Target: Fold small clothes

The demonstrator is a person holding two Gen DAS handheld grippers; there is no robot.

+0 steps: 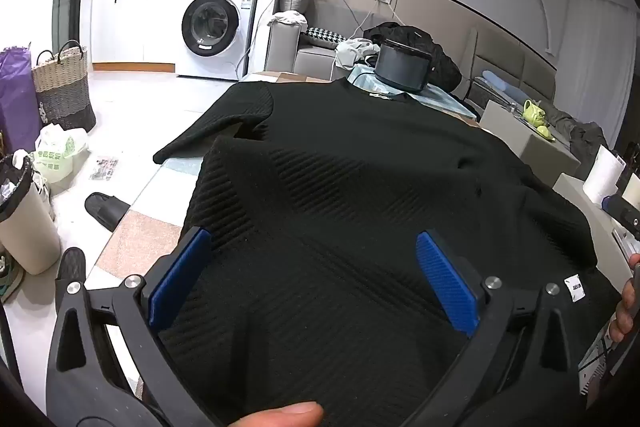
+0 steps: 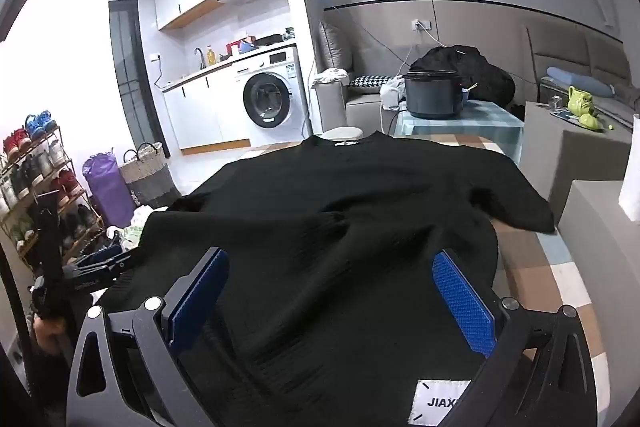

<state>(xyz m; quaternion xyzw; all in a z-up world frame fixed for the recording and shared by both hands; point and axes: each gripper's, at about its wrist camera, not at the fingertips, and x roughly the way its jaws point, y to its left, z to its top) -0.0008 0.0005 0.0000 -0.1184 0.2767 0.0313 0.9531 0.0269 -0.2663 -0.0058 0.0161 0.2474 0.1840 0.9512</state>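
In a lived-in laundry corner, the black ribbed sweater (image 1: 360, 155) lies across the checked table (image 2: 560, 267), collar at its far edge; your left gripper (image 1: 312, 279) and right gripper (image 2: 332, 299) hover wide-jawed over the near hem.

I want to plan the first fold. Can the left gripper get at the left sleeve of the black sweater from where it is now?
Probably yes. The left gripper is open over the black sweater, and the left sleeve lies flat and uncovered, with nothing in between.
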